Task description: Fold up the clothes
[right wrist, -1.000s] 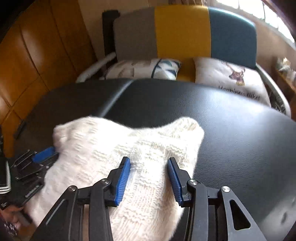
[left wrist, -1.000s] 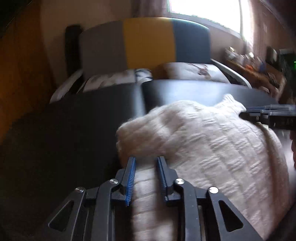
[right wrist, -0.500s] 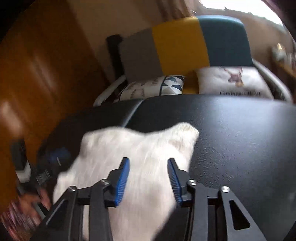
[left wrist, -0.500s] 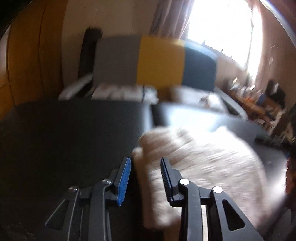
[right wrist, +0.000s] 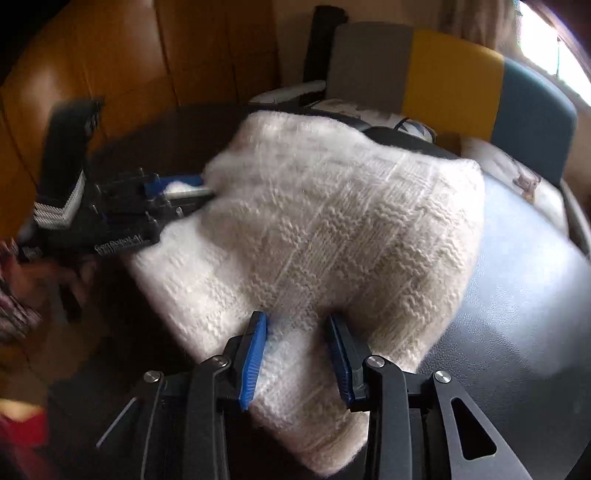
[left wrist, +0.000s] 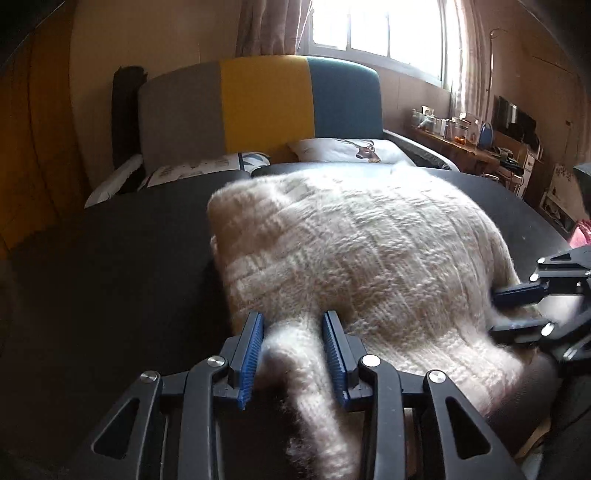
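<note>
Since a second ago you have raised the white knit (left wrist: 354, 251) off the table (left wrist: 110, 266), left tongs (left wrist: 291, 354) and right tongs (right wrist: 299, 358) each clamped on its near edge: fold under way.

Beyond the black counter (left wrist: 110, 258) stands a sofa, its backrest (left wrist: 258, 107) in three upright bands — grey, yellow and teal. Two printed cushions lie on the seat: one with a geometric pattern (left wrist: 207, 170), one with a deer (left wrist: 347, 149). A bright window (left wrist: 376, 26) with a curtain (left wrist: 273, 27) sits behind it. At the right, a cluttered wooden side table (left wrist: 461, 147). Orange-brown wood panelling (right wrist: 122, 62) covers the left wall.
</note>
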